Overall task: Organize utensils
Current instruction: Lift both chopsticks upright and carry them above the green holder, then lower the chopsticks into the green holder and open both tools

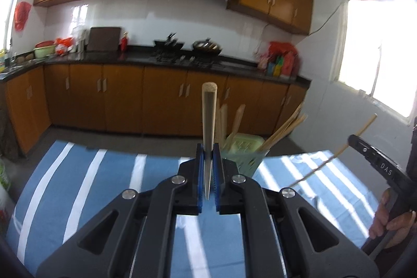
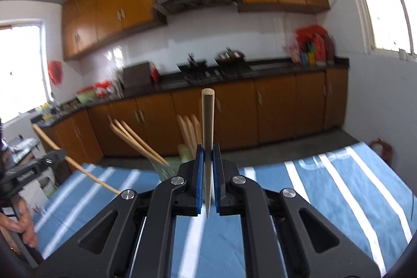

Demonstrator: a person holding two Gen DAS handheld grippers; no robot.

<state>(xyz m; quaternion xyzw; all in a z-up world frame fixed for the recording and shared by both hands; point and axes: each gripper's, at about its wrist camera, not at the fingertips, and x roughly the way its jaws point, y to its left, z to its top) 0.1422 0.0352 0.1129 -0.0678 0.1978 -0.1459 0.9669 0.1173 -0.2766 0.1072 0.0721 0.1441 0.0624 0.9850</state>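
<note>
**Chopsticks aloft over striped table**

Grippers both pinch one chopstick each: left gripper (image 1: 208, 155) w/ left chopstick (image 1: 208, 116), right gripper (image 2: 208, 155) w/ right chopstick (image 2: 207, 119), above blue striped cloth (image 1: 104, 173). Green holder (image 1: 245, 150) w/ more sticks stands on the cloth just ahead.

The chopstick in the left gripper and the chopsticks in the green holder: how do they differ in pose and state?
The chopstick in the left gripper is clamped between the blue pads of the left gripper above the striped cloth; the chopsticks in the green holder stand loose. The held one points straight along the gripper; those in the green holder lean outward. Both are pale wood.
</note>
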